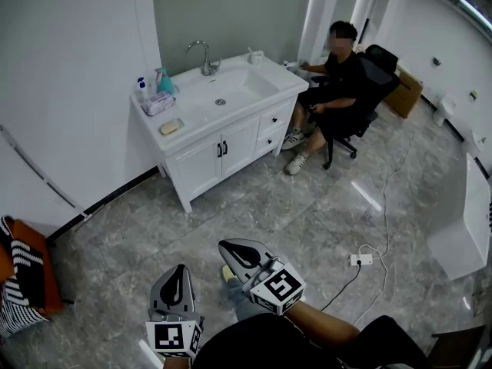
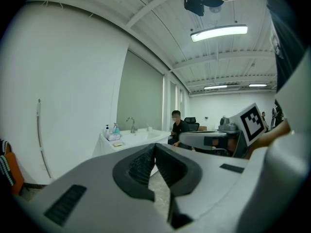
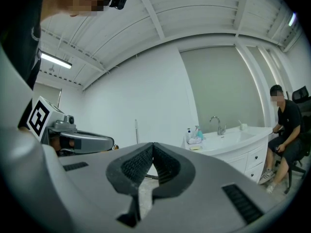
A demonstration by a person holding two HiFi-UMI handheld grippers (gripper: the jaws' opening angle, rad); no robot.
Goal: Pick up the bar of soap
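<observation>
Sitting on the vanity (image 1: 201, 121) is a pale-yellow bar of soap (image 1: 171, 127).

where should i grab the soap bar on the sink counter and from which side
Grip the soap across its narrow width at mid-length, coming down from above on the counter's front side. It lies flat near the front left corner, so its long sides look freest. Bottles crowd the space behind it, and the basin lies beside it.
</observation>
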